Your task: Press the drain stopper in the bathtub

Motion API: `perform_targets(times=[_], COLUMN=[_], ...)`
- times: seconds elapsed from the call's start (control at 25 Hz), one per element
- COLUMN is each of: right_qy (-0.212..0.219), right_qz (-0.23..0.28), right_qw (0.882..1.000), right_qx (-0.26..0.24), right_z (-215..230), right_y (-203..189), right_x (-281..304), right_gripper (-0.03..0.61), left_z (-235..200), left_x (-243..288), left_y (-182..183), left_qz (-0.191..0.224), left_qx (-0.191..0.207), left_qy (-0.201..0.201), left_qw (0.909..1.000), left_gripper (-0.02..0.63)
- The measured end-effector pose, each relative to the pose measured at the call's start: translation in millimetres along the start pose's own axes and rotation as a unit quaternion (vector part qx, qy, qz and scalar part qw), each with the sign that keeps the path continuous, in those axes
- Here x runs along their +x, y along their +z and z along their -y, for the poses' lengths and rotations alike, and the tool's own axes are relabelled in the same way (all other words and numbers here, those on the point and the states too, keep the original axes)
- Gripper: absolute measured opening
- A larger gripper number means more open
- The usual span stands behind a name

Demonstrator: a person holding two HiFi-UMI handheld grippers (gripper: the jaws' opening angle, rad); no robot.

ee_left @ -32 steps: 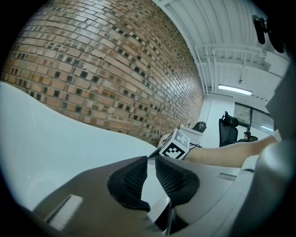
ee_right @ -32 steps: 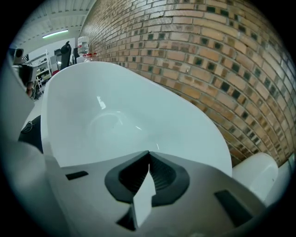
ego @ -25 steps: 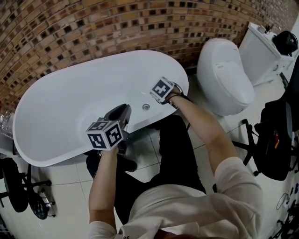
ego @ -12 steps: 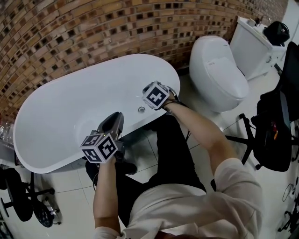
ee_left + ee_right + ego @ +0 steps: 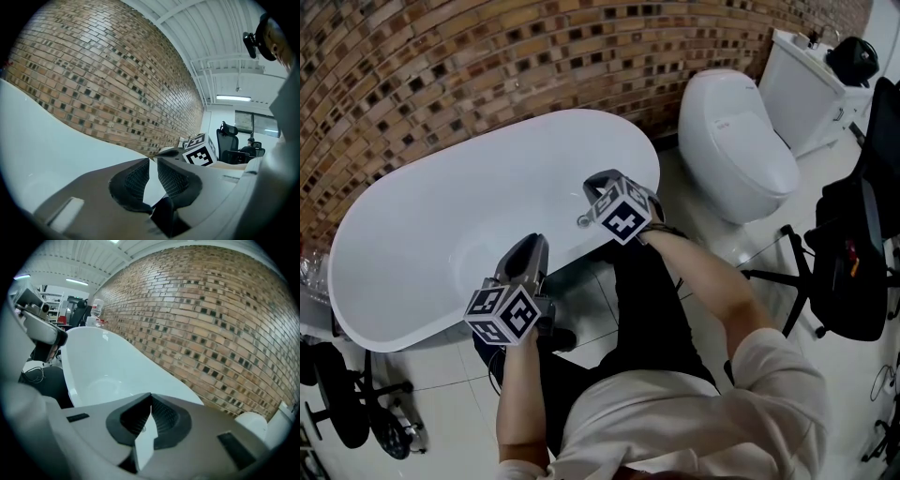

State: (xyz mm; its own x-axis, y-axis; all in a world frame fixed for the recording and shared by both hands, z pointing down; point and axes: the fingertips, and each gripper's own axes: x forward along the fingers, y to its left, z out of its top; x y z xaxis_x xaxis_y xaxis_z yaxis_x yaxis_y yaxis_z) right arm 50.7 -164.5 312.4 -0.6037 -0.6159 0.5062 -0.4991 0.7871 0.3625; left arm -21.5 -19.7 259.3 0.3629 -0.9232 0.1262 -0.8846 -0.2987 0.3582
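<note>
The white oval bathtub (image 5: 441,216) fills the middle of the head view. Its small round chrome drain stopper (image 5: 582,221) sits on the tub floor near the right end. My right gripper (image 5: 594,180) hangs over that end, just above and beside the stopper, and I cannot tell whether they touch. Its jaws are shut with nothing between them (image 5: 151,397). My left gripper (image 5: 537,244) rests over the tub's near rim, left of the stopper. In its own view (image 5: 153,161) the jaws are shut to a thin slit and hold nothing.
A brown brick wall (image 5: 441,66) runs behind the tub. A white toilet (image 5: 736,141) stands to the right, with a black chair and bag (image 5: 853,272) beyond it. A dark wheeled base (image 5: 347,412) sits at lower left. The person's legs stand against the tub's near side.
The right gripper has drawn slightly back toward the person, so its cube now sits beside the stopper. The left gripper has stayed at the near rim.
</note>
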Motion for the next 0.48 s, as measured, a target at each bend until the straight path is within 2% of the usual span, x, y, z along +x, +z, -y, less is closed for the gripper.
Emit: perform_targets(times=[0.12,0.32,0.48], right_qy=[-0.011,-0.020,-0.026], right_qz=[0.027,0.047,0.072], right_qw=[0.999,0.999,0.997], right_qx=[0.021,0.011,0.031], right_z=[-4.7,-13.7,-16.4], right_y=[5.2,9.8,17.4], right_x=[-16.7,-31.0,-45.1], right_gripper=[0.015,0.015,0.015], left_z=[2.9,7.1,9.3], left_x=[-5.4,-10.6,-16.1], left_y=[-1.6,-3.0,-1.1], left_qz=[0.005,0.009,0.017], left_qx=[0.001,0.006,0.011], left_qy=[0.002,0.003,0.009], left_qw=[1.0000,0.9999,0.9998], left_gripper=[0.046,0.046,0.046])
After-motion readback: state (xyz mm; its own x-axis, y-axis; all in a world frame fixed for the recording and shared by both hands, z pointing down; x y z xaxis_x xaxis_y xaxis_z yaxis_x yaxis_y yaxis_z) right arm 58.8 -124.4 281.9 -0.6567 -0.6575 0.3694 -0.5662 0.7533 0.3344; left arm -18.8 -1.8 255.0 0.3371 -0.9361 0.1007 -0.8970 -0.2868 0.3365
